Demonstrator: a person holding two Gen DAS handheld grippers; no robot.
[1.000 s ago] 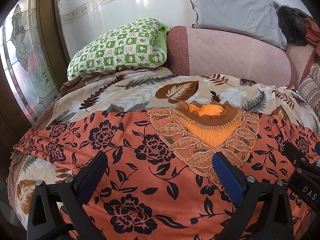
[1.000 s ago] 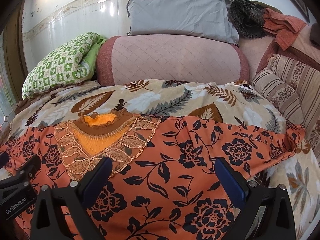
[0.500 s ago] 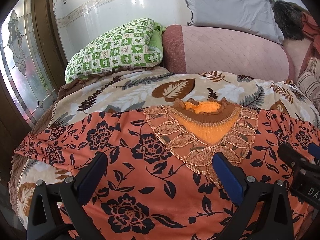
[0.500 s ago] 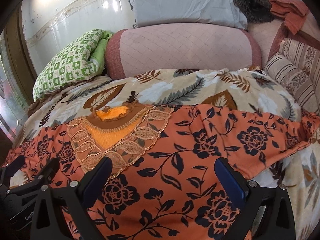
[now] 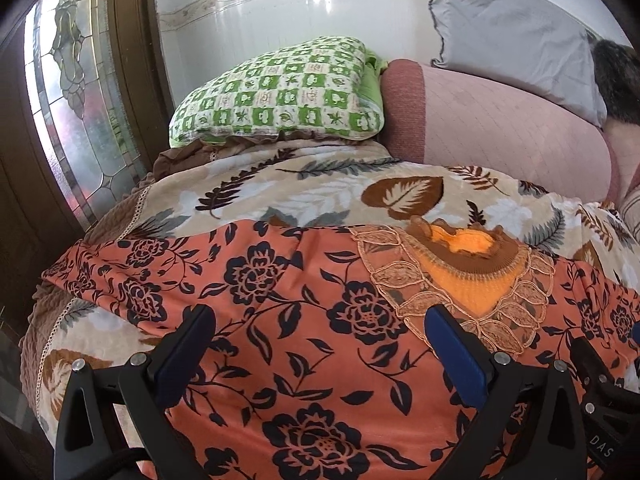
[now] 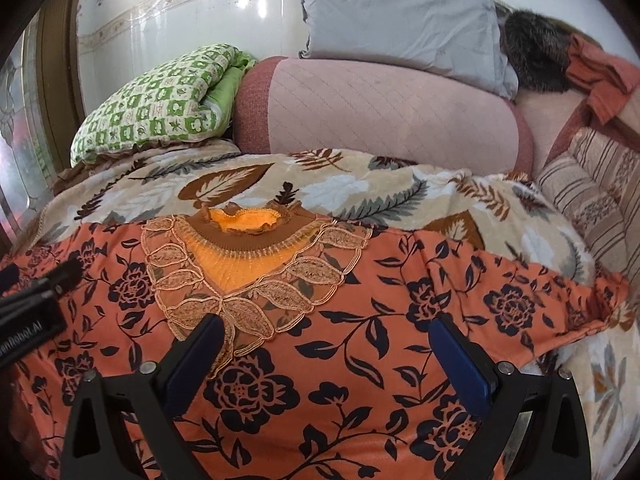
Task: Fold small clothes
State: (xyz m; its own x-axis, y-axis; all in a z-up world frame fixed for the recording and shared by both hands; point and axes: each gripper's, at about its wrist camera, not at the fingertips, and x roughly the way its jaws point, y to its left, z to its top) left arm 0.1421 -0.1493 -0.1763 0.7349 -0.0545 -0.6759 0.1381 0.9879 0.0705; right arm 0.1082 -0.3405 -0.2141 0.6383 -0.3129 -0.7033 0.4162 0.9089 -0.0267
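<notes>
Blouse flat on bed, unfolded | both views slid slightly leftward past its lace collar | left claw, right claw wide apart, empty | no fold yet

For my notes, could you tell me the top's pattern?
Orange top with black flowers and leaves; clearest in the right wrist view.
</notes>
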